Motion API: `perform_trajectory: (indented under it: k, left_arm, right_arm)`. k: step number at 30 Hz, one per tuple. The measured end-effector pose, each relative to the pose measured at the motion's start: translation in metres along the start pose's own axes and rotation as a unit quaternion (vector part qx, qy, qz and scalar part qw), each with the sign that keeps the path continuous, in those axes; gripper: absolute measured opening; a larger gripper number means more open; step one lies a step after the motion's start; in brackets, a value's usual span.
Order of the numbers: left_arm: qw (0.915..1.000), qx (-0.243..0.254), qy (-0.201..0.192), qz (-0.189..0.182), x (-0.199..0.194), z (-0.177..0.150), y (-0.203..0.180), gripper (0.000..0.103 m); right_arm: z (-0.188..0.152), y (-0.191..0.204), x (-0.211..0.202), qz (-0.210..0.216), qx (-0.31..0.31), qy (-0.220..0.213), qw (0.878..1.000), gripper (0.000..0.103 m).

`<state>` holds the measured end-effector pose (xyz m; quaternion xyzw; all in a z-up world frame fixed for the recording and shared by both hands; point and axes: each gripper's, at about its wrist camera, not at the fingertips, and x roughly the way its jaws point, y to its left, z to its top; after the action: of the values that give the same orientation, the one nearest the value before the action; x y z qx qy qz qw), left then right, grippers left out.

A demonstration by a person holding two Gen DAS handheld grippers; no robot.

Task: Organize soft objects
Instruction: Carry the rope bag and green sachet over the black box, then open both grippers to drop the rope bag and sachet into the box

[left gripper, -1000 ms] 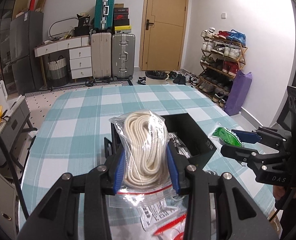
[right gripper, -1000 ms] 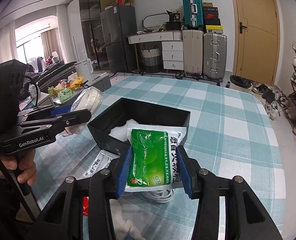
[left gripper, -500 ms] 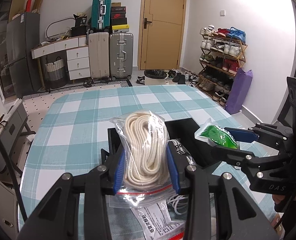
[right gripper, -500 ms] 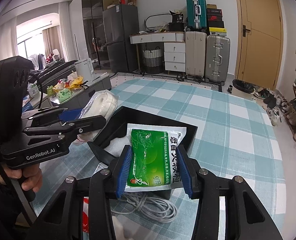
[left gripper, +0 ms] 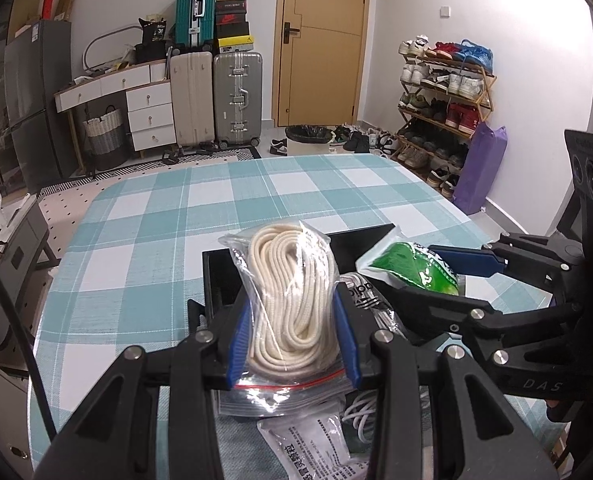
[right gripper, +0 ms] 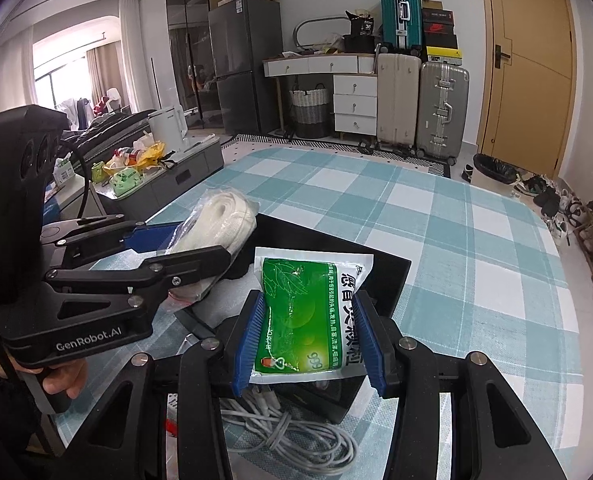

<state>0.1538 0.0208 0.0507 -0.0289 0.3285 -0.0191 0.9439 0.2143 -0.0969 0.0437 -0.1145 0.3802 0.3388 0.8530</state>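
While both grippers hung over the black box point(left gripper: 220, 276), each had a catch. The left gripper point(left gripper: 292, 332) had its blue pads clamped on a clear zip bag of cream rope point(left gripper: 292, 300), the bag's red seal strip just below the pads, the coil standing upright above the box's near-left part. Over on the right, the right gripper point(right gripper: 308, 344) squeezed a green and white sachet point(right gripper: 308, 312) printed with Chinese characters and the figure "999", held over the box's near edge. From the left wrist view that sachet poked out toward the rope bag, near it, but whether they touched could not be told.

Writing was plentiful. The left gripper's body read "GenRobot.AI" in the right wrist view; the right gripper's body showed "DAS" in the left wrist view. Inside the box lay a clear packet point(left gripper: 362, 294) with an adidas logo and pale cord in it. On the teal checked tablecloth point(left gripper: 144, 240), just in front of the box, sat a white sachet point(left gripper: 320, 448) with black Chinese print and a loose grey-white cable point(right gripper: 292, 436). A shoe box point(left gripper: 232, 20) with a Nike swoosh sat in the stack on the silver suitcase point(left gripper: 237, 100).
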Motion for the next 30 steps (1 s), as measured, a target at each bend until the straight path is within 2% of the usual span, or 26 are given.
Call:
perform_trajectory:
  k: [30]
  left_arm:
    - [0.9992, 0.012, 0.036, 0.014, 0.036, -0.007, 0.003, 0.037]
  right_arm:
    - [0.002, -0.004, 0.054, -0.006, -0.03, 0.034, 0.999, 0.046]
